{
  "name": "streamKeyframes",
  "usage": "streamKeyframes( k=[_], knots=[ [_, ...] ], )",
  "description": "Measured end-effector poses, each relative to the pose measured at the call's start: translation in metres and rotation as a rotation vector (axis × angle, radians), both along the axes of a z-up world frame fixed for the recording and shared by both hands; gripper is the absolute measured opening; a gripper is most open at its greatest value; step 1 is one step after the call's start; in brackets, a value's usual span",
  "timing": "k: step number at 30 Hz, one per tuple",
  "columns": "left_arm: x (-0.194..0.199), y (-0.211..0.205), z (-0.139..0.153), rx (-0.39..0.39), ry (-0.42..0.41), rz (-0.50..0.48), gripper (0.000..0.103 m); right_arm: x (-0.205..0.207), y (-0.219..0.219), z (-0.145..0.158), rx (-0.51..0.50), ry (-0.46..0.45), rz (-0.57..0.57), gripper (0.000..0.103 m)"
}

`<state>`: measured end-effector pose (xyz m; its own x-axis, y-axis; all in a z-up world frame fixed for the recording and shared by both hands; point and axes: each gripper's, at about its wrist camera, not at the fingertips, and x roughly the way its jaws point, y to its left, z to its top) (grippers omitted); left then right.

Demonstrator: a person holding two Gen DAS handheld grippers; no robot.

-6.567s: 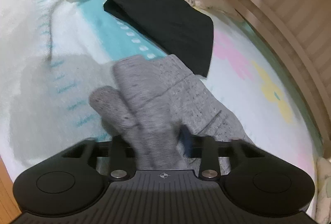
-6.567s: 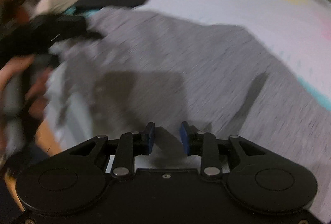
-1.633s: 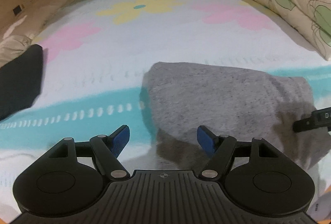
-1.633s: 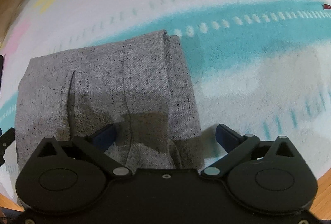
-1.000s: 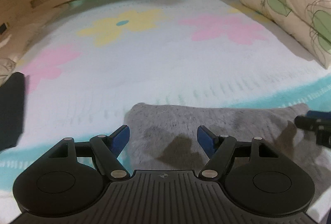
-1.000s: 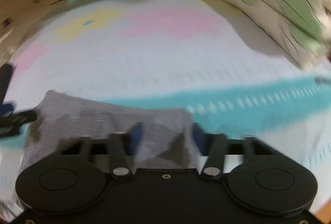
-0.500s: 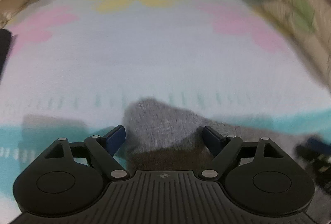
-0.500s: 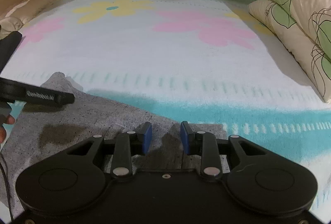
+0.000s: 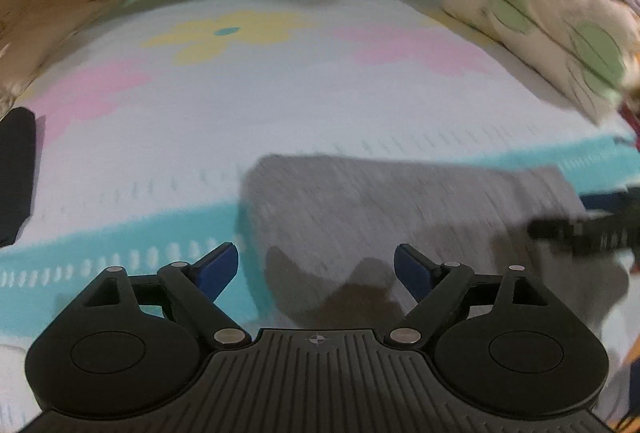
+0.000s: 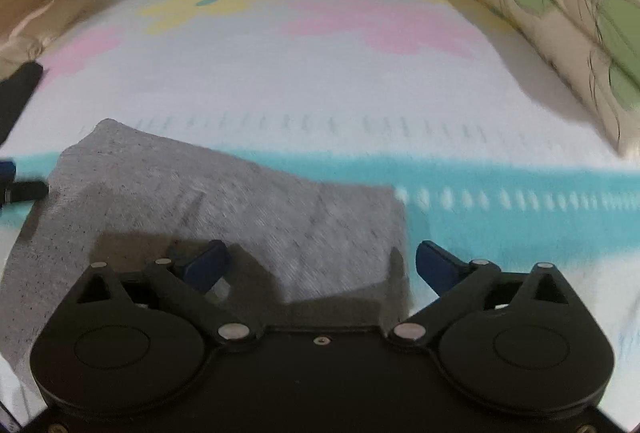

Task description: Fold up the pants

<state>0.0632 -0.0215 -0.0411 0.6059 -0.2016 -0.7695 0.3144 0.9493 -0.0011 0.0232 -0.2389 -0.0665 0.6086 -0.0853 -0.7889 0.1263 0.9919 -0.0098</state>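
Where the left wrist view looks across the bed cover [image 9: 280,105], the left gripper [image 9: 316,267] stands with its jaws spread wide and holding nothing; the grey pants [image 9: 380,209] lie folded into a compact block just ahead of it, across the teal stripe; the right gripper [image 9: 580,229] shows at the block's far end. In the right wrist view, the right gripper [image 10: 318,265] is likewise spread and empty above the pants [image 10: 224,201]. To finish well, check that the edges align (blur hides the seams); press any raised corner flat rather than regripping.
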Motion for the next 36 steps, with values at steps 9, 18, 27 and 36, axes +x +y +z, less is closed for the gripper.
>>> streamKeyframes(
  k=[9,18,27,36],
  knots=[
    [-0.002,0.042,-0.004,-0.222,0.12,0.091,0.092,-0.02,-0.095,-0.017,0.64,0.073,-0.155,0.103],
    [0.018,0.074,-0.045,-0.389,0.298,0.177,0.096,-0.036,-0.138,-0.035,0.95,0.049,-0.23,0.103],
    [0.029,0.067,-0.049,-0.45,0.273,0.106,0.102,-0.023,-0.111,-0.028,0.857,0.073,-0.013,0.103],
    [0.039,0.05,-0.053,-0.478,0.284,0.013,0.102,-0.02,-0.107,-0.03,0.882,0.034,0.059,0.103]
  ],
)
